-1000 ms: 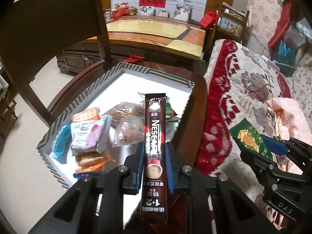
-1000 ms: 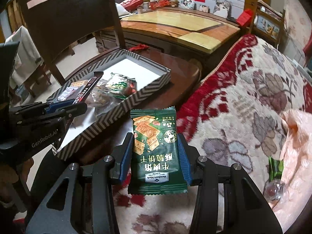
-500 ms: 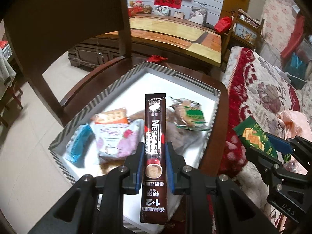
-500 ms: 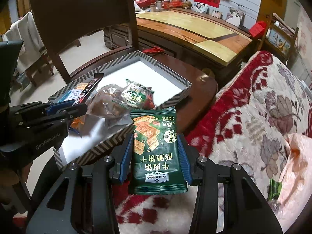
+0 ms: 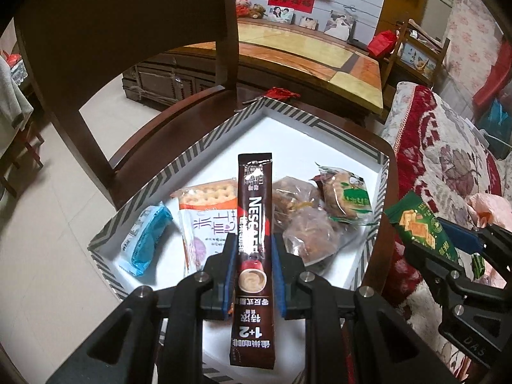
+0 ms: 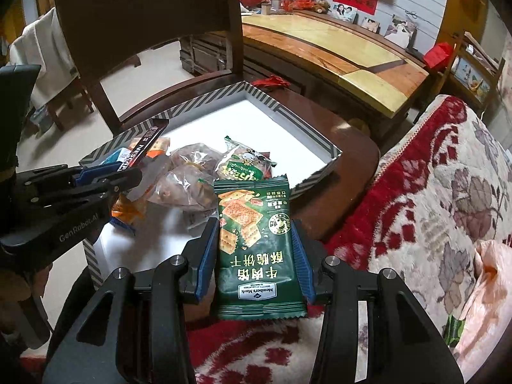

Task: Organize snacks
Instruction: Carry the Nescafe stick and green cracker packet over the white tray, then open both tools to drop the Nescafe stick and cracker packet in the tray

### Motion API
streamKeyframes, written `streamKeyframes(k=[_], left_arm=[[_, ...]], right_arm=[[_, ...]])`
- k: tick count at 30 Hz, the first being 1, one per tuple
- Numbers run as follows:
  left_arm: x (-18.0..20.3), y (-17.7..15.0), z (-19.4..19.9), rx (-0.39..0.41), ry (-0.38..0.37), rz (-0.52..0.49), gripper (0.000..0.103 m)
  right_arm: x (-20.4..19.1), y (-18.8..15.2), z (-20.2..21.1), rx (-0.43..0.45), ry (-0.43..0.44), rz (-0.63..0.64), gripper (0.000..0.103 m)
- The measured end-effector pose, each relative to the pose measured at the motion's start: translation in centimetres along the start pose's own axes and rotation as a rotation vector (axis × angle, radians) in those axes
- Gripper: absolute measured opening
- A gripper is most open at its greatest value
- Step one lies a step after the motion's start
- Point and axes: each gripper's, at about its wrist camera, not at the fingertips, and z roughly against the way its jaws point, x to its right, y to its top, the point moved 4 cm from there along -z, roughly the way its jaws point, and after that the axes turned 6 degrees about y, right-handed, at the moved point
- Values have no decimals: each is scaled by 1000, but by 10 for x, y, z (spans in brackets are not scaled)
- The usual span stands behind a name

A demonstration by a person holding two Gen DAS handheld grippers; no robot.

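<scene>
Progress: several snacks are already laid in the striped box (image 5: 204, 147) | left gripper (image 5: 254, 267) is clamped on coffee stick (image 5: 254, 224) | right gripper (image 6: 256, 256) is clamped on cracker packet (image 6: 256, 243) (both unplaced).

In the left wrist view the coffee stick (image 5: 254, 224) hides part of the cracker packet (image 5: 208, 193) and the purple sachet (image 5: 204, 236) behind it. The near rim of the striped box (image 5: 179, 163) is covered by the gripper's black arms (the bottom edge cuts them off). The small print on the green biscuit pack (image 6: 256, 243) is too fine to read.
</scene>
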Motion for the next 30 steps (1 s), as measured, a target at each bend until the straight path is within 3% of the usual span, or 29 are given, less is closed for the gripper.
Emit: streamKeyframes(k=[30], left_arm=[[-12,16,-14,21,32,-2,23]], right_arm=[[-6,41,-66,-71,41,26,43]])
